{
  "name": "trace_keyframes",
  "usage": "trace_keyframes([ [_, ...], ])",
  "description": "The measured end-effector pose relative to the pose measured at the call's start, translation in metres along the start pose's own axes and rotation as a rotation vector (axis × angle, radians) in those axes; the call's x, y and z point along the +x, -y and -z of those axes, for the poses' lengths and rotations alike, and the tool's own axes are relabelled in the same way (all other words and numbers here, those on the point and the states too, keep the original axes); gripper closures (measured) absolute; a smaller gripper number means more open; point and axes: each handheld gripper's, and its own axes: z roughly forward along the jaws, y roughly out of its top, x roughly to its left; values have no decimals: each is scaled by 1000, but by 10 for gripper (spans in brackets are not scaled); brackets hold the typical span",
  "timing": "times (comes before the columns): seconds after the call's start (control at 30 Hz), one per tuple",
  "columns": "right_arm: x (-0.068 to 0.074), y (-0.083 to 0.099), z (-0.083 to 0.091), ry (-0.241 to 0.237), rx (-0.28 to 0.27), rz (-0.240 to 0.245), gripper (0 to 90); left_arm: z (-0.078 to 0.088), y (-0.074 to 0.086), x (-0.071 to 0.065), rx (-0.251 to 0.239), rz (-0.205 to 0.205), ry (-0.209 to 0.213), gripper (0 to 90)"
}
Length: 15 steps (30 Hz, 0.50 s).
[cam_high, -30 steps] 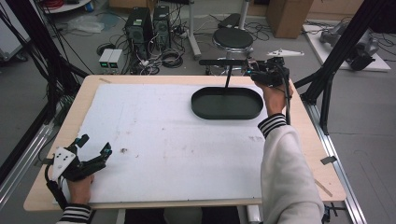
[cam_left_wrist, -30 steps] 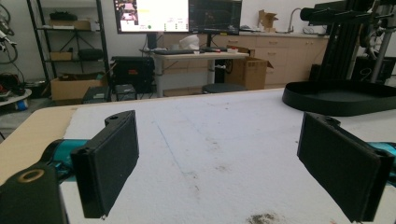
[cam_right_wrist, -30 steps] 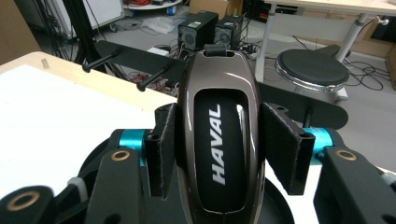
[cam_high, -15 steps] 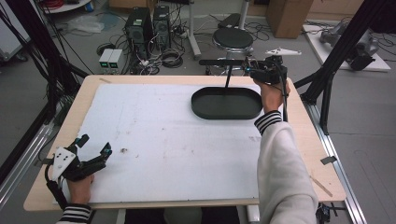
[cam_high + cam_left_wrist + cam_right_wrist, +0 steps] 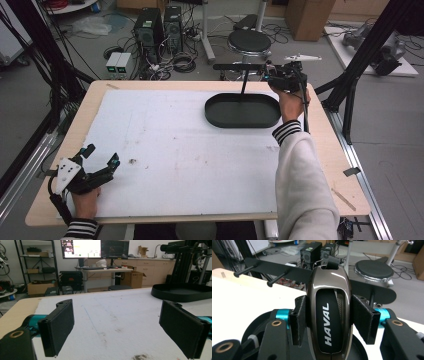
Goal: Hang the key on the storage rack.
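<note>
Right gripper view: right hand-held gripper clamps key fob near rack pegs; glossy shell may slip, drop into tray. Left hand-held gripper wide, idle on tabletop.

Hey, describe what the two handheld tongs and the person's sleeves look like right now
Both tongs are black with teal collars and brass-coloured screws behind flat, dark, textured pads. The left tongs carry a grey three-cornered plate; a black cable trails from the right tongs. The right sleeve is off-white with a black-and-white striped cuff; the left cuff is striped alike.
</note>
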Motion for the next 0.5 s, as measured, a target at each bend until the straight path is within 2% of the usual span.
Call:
trace_keyframes([
  [0.17, 1, 0, 1, 7, 16, -3, 479, 0, 0, 0, 0, -1, -1, 131],
  [0.27, 2, 2, 1, 37, 47, 0, 479, 0, 0, 0, 0, 0, -1, 131],
  [0.33, 1, 3, 0, 39, 56, -7, 479, 0, 0, 0, 0, 0, -1, 131],
  [0.5, 1, 10, -2, 57, 53, 5, 480, 0, 0, 0, -1, 0, 0, 131],
])
